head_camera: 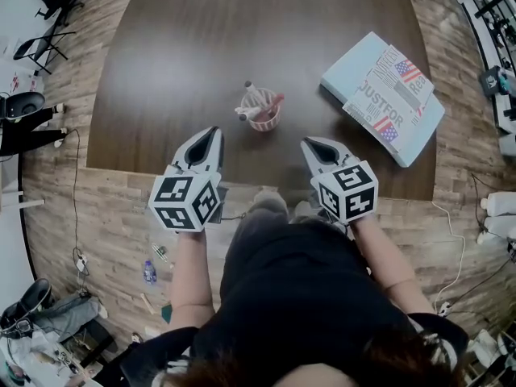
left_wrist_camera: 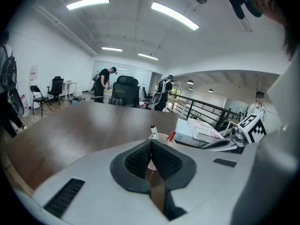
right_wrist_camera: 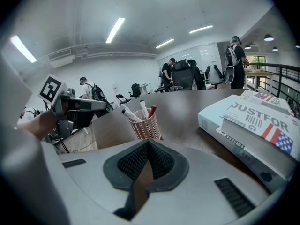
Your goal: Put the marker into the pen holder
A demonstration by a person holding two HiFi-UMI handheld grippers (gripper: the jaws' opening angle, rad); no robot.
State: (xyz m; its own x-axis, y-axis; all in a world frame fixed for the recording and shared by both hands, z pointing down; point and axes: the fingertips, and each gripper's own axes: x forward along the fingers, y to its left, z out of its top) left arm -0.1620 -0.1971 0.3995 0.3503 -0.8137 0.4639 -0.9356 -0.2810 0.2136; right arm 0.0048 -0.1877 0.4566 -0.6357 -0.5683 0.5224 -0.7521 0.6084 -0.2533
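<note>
The pink mesh pen holder stands upright near the middle of the dark wooden table. Two white markers and a red one stick out of it. My left gripper hovers at the table's front edge, just left of and nearer than the holder, shut with nothing between its jaws. My right gripper is level with it on the other side, also shut and empty. In the left gripper view the holder peeks over the closed jaws. The right gripper view shows the holder ahead of its closed jaws.
A stack of light blue books lies on the table's right side, close to my right gripper. The table's front edge runs just below both grippers. Office chairs and several people stand beyond the far side. A bottle lies on the floor.
</note>
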